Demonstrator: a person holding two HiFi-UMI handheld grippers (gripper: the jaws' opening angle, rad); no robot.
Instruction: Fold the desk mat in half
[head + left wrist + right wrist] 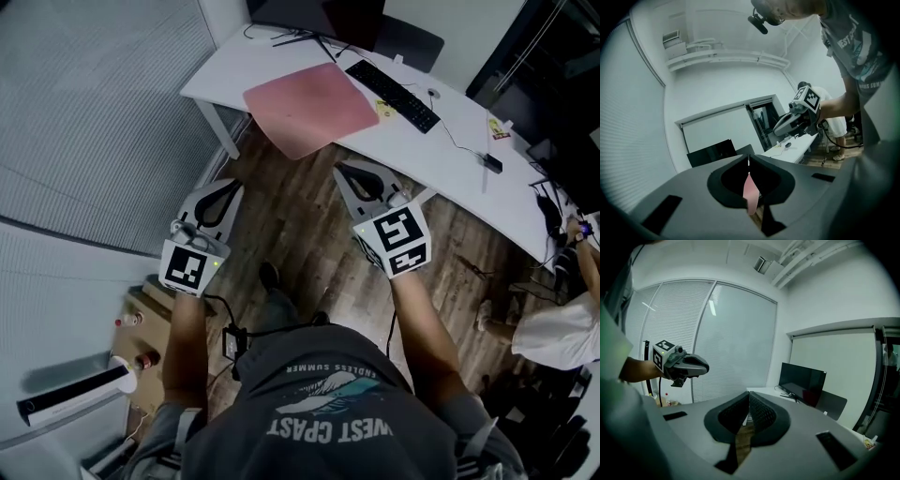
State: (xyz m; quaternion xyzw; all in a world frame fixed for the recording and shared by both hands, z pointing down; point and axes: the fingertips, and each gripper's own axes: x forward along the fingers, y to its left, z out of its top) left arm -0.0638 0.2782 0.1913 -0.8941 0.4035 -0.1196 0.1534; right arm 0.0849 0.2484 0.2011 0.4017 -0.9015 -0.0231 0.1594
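Pink rectangular desk mat (309, 108), flat and unfolded on the white counter (225, 70): we note its near corner overhanging the counter's front edge and its right side just beside the black keyboard (392, 96). We hold the left claw (228, 185) and the right claw (348, 170) over bare wooden floor (291, 225), short of that edge. Both claws are pressed together on nothing and are well apart from each other.
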